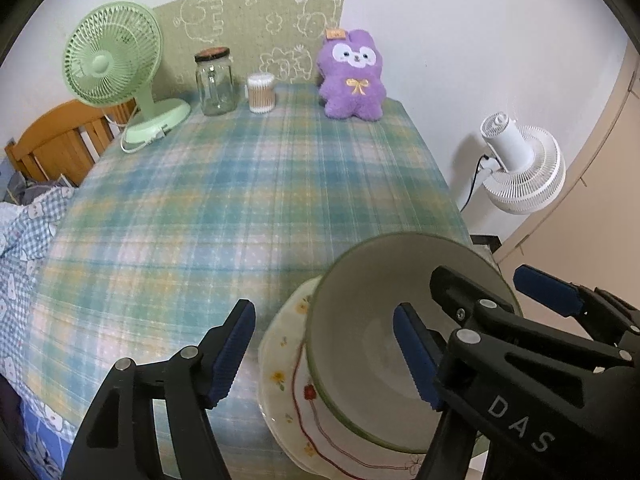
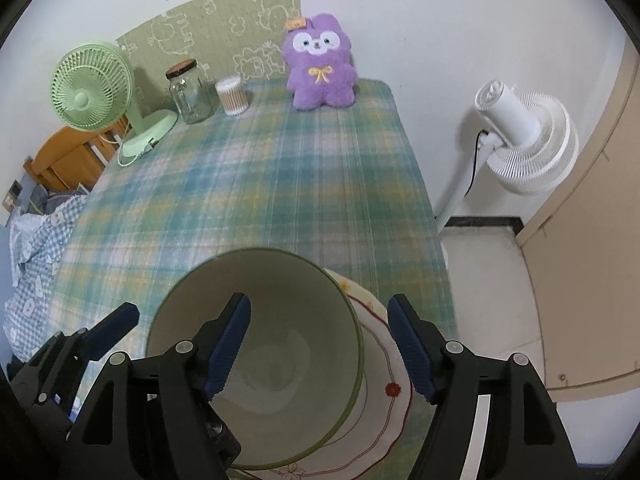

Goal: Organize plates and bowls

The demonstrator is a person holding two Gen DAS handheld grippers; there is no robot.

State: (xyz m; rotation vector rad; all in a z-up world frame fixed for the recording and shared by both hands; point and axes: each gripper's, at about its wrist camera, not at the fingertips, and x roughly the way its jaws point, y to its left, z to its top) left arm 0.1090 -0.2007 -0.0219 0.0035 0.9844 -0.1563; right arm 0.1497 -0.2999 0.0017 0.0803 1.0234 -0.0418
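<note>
Green-rimmed bowl (image 2: 256, 344) sits on floral plate (image 2: 380, 408), both claws spread around it

green fan (image 1: 108, 64) | glass jar (image 1: 215, 82) | swab tub (image 1: 261, 93) | purple plush (image 1: 354, 76) | white fan (image 2: 528, 140)

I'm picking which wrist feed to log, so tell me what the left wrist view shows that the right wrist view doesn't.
Only the left wrist view shows the plate's yellow flower prints. Only the right wrist view shows the white fan's pole running down to the floor. Both show the green-rimmed bowl sitting on the plate, both grippers, left and right, open over it, the purple plush, green desk fan and glass jar.
</note>
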